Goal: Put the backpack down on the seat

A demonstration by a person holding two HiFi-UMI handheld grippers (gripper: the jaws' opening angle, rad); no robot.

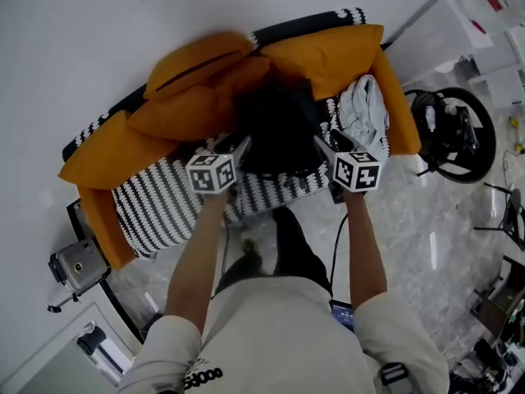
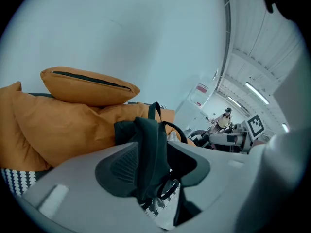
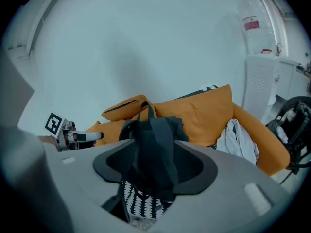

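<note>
The left tongs (image 2: pixel 155 165) stood wide apart. A dark webbing shoulder strap (image 2: pixel 149 142) hung loose between them, lying against one pad and clear of the other, so nothing was clamped. The right tongs (image 3: pixel 155 168) were likewise apart, with the other strap (image 3: pixel 160 144) draped through the gap and no pad pressing on it. Both tongs hovered just above the front edge of the black-and-white patterned seat (image 1: pixel 156 203).

The black fabric backpack (image 1: pixel 275 130) sat on the middle of that seat, upright or nearly so. Its back leaned into the plump orange cushions (image 1: pixel 197 64) piled along the rear of the seat. Its weight seemed to be borne by the seat rather than by the straps. A crumpled white cloth (image 1: pixel 365 109) lay at the right end of the seat, beside the pack but apparently not under it.

The pack looked soft and limp, a bag that would sag and fold rather than hold its shape, and it was not fragile. Its weight could not be told, though the slack straps suggested no great load. The webbing looked coarse enough not to slip in the pads. The straps near their upper ends, or the small carry loop at the top, seemed the best places to take hold. A grip on the body cloth would likely only bunch it. Left leaning, the pack might slump forward off the cushions.
</note>
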